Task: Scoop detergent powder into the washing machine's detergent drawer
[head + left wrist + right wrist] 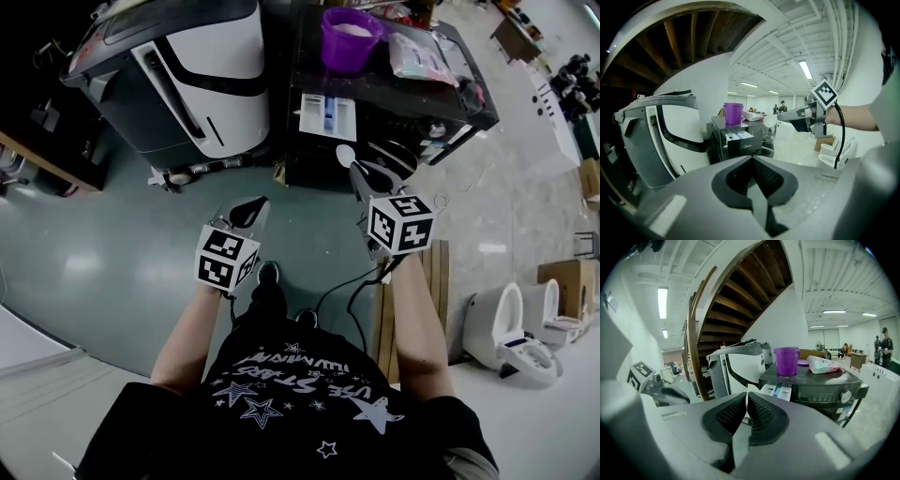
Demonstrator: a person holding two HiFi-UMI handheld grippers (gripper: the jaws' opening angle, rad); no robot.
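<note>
Left tool [249, 210] closed on nothing, held low and near. Detergent drawer [327, 115] stands pulled out of the black washing machine [384, 94], far centre: white plastic, boxy. Purple tub [349, 39] of pale powder sits on the machine's top. Right tool [362, 178] pinches the white scoop [345, 155] by its handle. Scoop probably light, rigid, smooth; powder likely spills unless kept level.
</note>
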